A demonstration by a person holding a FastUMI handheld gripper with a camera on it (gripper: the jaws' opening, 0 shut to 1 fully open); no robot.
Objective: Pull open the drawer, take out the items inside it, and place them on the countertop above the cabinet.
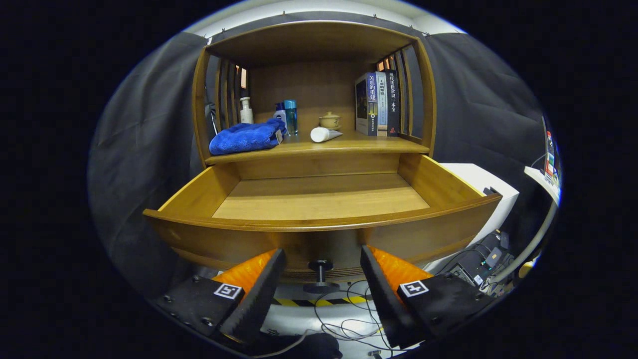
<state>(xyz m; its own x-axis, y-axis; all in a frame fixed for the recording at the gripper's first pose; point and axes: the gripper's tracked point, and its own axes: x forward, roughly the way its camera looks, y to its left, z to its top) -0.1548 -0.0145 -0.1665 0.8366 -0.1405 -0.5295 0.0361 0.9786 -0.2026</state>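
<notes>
countertop (349,145) holds towel (246,137), bottles (291,117), books (377,103).

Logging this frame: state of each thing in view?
drawer: pulled open, nothing visible inside
drawer knob: between the fingers, untouched
gripper: fingers open
blue towel: folded on countertop
white tube: lying on its side
books: standing upright

We read Chinese titles on the book spines on the shelf: the blue book (368,103) says 关系的重建, the dark book (393,102) says 代法律常识一本全, top cut off. The middle book (381,103) has text too small to read. Each finger of the tool (323,294) carries a square black-and-white marker tag (228,291), no letters.
</notes>
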